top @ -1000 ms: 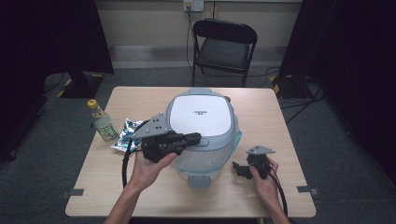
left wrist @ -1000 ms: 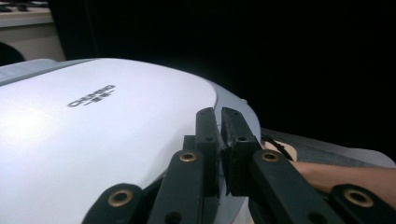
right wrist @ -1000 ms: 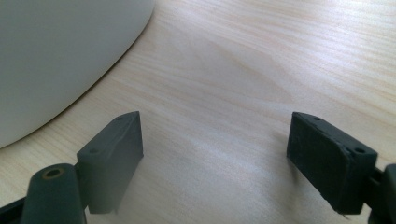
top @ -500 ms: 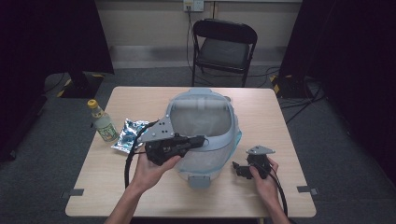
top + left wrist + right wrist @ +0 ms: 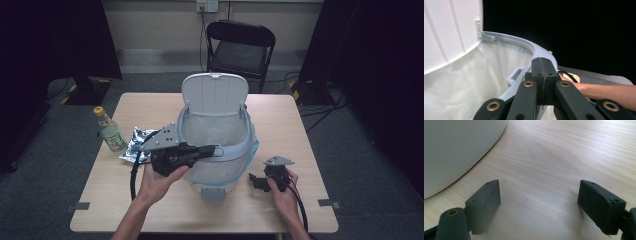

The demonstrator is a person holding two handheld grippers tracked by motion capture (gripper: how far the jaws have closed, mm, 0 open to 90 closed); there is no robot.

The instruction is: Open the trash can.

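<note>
Your left fingers (image 5: 543,75) are pressed flat together with nothing between them; in the left gripper view their closed tips hang just over the near rim of the bin (image 5: 522,47), above the clear liner bag (image 5: 474,82) inside it. Whether the tips touch the rim, you cannot tell. The left gripper (image 5: 212,149) lies level in the high view, pointing to the right across the bin's (image 5: 235,150) open mouth, and your left hand (image 5: 160,177) grips its body from below, forearm coming up from the bottom edge.

Your right fingers (image 5: 484,202) stand wide apart with only bare tabletop (image 5: 549,157) between them, holding nothing. The right gripper (image 5: 254,180) sits low at the tabletop (image 5: 285,125), just to the right of the bin's base and pointing left toward it, with your right hand (image 5: 281,186) wrapped around it.

The bin stands upright in the middle of the tabletop, its white lid (image 5: 214,95) swung up and back at the far side. A bottle (image 5: 110,131) and a foil packet (image 5: 134,145) lie to its left.
</note>
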